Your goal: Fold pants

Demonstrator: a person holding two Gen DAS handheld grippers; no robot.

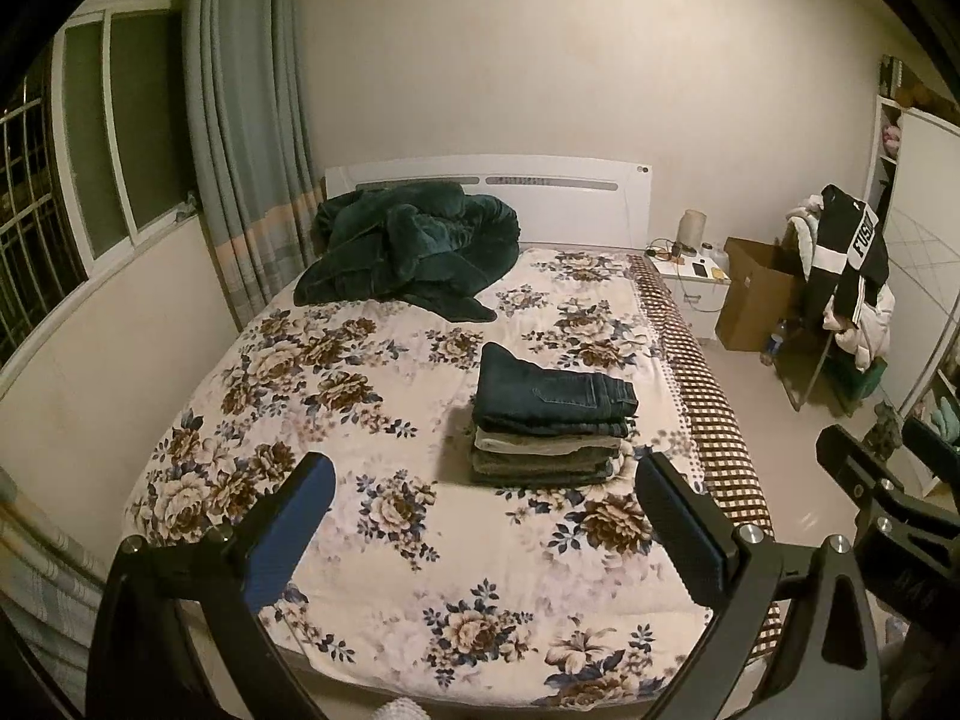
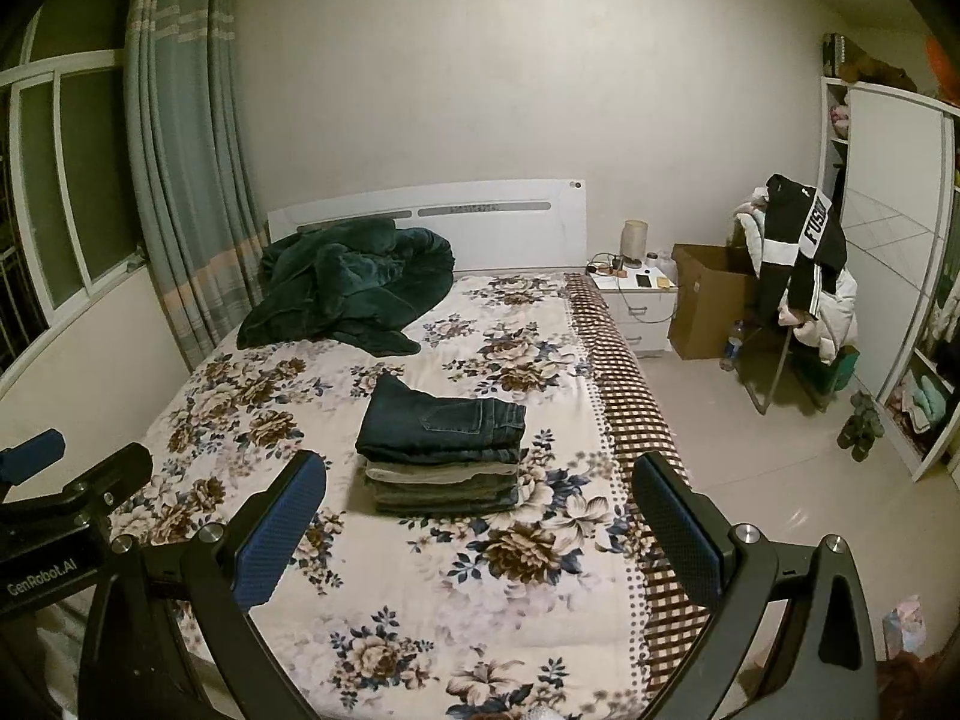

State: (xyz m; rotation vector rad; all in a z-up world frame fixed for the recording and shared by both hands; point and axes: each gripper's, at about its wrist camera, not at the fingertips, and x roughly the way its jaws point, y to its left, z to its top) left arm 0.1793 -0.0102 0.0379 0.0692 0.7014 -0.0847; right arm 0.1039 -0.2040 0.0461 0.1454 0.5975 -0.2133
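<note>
Squarely stacked denim pants on floral quilted bed, left hand-held gripper spread, right hand-held gripper spread, both empty.

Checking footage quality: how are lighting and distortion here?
Left wrist view: dim yellowish indoor light, dark window, fisheye bends the walls, black corners. Right wrist view: same cast, stack of folded pants sharp, floor shows mild glare.

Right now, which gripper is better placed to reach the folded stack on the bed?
Right, slightly. The stack of folded pants sits nearly centred before the right gripper; for the left gripper it lies right of centre. Both are open.
</note>
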